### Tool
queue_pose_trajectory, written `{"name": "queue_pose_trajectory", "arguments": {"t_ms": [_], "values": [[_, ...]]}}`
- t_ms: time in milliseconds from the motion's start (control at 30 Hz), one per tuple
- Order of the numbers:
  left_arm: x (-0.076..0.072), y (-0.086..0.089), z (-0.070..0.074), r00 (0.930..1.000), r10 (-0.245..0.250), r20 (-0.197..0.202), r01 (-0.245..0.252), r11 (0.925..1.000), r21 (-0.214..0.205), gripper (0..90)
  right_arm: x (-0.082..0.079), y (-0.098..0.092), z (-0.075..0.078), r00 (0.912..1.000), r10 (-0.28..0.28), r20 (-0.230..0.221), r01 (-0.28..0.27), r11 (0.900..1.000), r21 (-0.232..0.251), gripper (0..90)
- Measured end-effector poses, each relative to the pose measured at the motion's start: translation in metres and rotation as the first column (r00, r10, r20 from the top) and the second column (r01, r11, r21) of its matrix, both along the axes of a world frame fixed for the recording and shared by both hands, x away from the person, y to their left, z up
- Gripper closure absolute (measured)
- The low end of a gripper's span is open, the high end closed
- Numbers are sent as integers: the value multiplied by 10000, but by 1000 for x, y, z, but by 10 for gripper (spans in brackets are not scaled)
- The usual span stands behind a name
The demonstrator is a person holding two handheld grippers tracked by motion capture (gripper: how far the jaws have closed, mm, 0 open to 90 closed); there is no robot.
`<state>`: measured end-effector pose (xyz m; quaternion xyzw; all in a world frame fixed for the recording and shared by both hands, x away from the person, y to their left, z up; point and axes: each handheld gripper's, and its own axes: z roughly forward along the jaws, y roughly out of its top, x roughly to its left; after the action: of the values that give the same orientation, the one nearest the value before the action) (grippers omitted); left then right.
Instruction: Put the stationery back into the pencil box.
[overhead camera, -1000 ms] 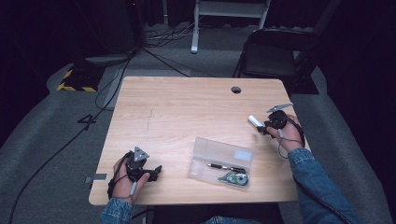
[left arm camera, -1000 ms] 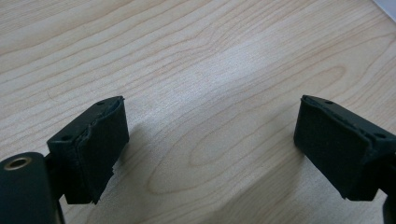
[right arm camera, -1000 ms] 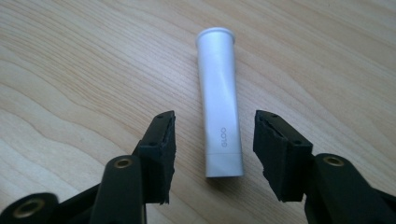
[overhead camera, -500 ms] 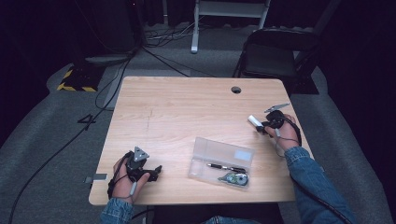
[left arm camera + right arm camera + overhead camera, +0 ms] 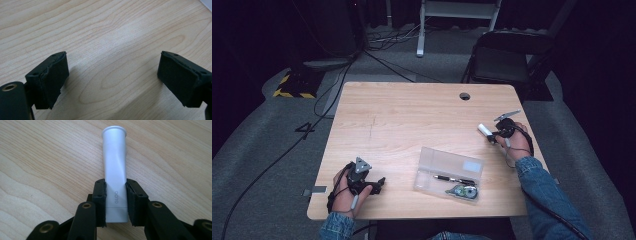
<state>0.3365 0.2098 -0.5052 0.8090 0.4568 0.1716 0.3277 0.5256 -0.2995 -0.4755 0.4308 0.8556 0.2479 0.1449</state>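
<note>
A white glue stick (image 5: 115, 165) lies on the wooden table (image 5: 412, 125) near its right edge, cap end pointing away from my right gripper (image 5: 115, 185). The jaws have just been closing, and both pads now press on the tube's lower end. In the high view the glue stick (image 5: 484, 130) sticks out to the left of the right gripper (image 5: 494, 136). My left gripper (image 5: 379, 182) rests at the table's front left corner. Its jaws stand wide open over bare wood in the left gripper view (image 5: 112, 67).
A clear plastic pencil case (image 5: 447, 157) lies open at the front centre, with a black pen (image 5: 452, 178) and a correction tape roller (image 5: 463, 191) inside. A cable hole (image 5: 464, 96) is near the far edge. A dark chair (image 5: 507, 60) stands beyond the table.
</note>
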Motion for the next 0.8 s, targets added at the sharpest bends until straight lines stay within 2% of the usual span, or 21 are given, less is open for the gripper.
{"name": "queue_pose_trajectory", "arguments": {"t_ms": [167, 567, 633, 800], "values": [[0, 0, 0, 10000, -9, 8, 9, 10000, 4, 105, -1, -1, 3, 10000, -50, 21, 50, 10000, 69, 716], [0, 0, 0, 10000, -7, 8, 7, 10000, 1, 105, -7, 0, 27, 9995, 51, 326, -58, 9998, 211, 716], [0, 0, 0, 10000, -4, 9, 4, 10000, 4, 105, -11, 1, 37, 9991, 100, 423, -113, 9995, 294, 716], [0, 0, 0, 10000, -4, 5, 4, 10000, 0, 105, -18, 5, 49, 9980, 260, 571, -286, 9985, 456, 716]]}}
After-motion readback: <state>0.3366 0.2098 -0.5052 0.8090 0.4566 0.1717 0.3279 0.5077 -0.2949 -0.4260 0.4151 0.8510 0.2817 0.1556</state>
